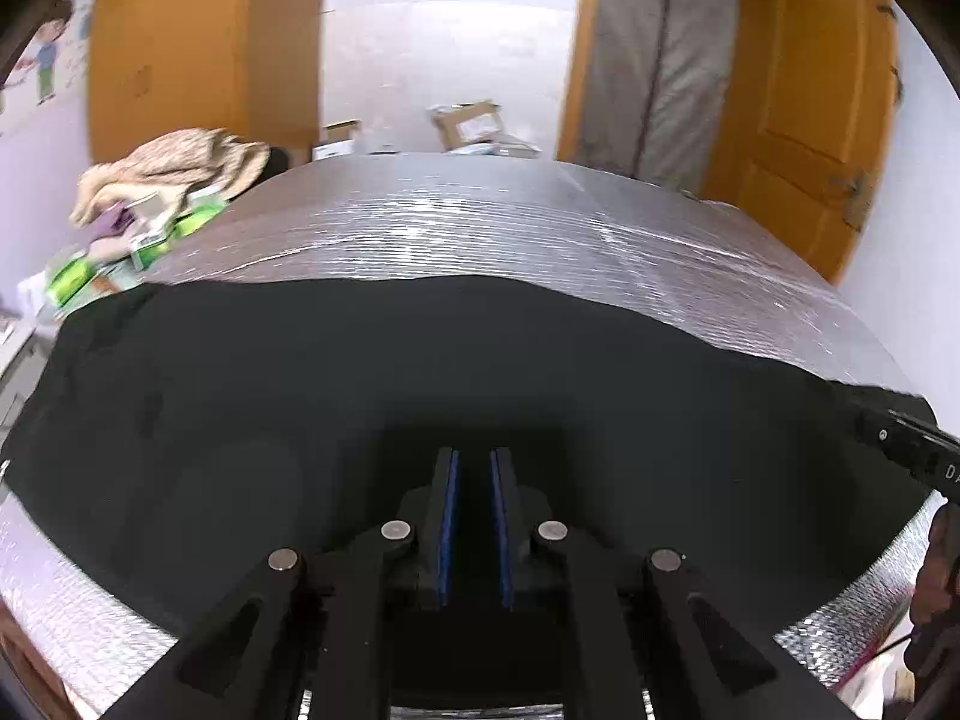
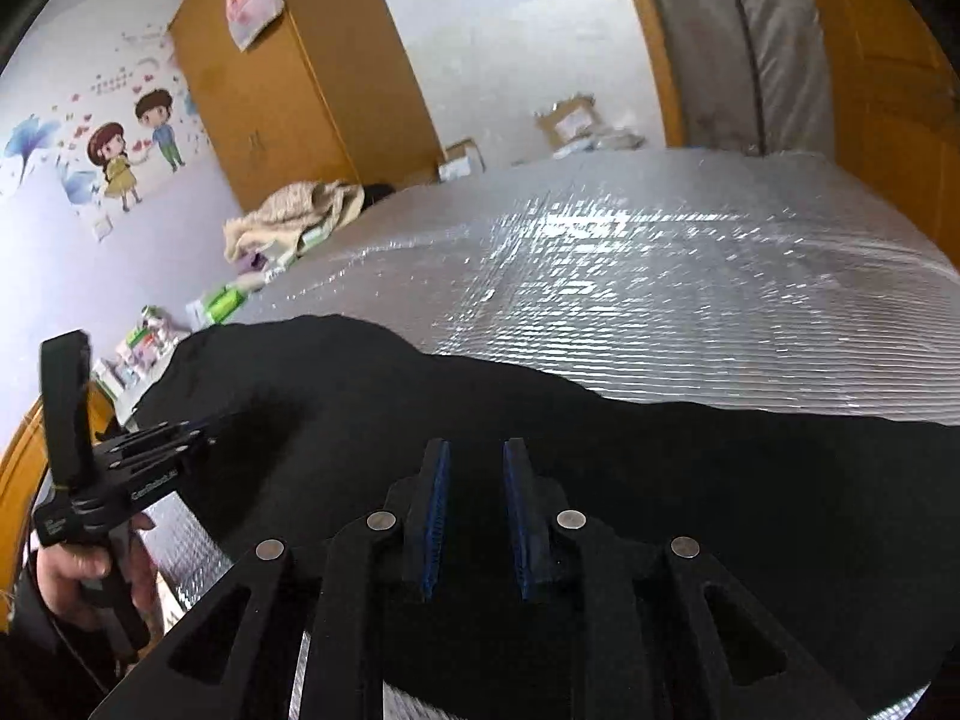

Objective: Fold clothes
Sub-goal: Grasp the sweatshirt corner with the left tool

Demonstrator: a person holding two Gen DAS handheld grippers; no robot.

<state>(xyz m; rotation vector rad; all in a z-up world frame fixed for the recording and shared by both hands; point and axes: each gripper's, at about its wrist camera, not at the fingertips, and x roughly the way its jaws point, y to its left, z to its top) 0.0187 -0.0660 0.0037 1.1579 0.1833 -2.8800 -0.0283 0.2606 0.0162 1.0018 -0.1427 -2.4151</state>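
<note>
Left tongs (image 1: 474, 462) hover low over the black garment (image 1: 360, 372), blue pads a narrow gap apart, gripping nothing — right tongs (image 2: 474, 456) likewise. The garment lies spread across the silver-covered surface (image 2: 660, 276); folding looks barely begun, every fold apparently still ahead.

There is one black garment (image 1: 300, 396), spread flat under and ahead of both tongs. There are two black two-finger grippers: the left gripper (image 1: 475, 468) and the right gripper (image 2: 475, 456), each with two blue-padded fingers (image 1: 449, 516). Far ahead-left of the tongs lies one beige knitted cloth (image 2: 294, 210). The small green-and-white boxes (image 1: 150, 240) near it are too blurred to count.
</note>
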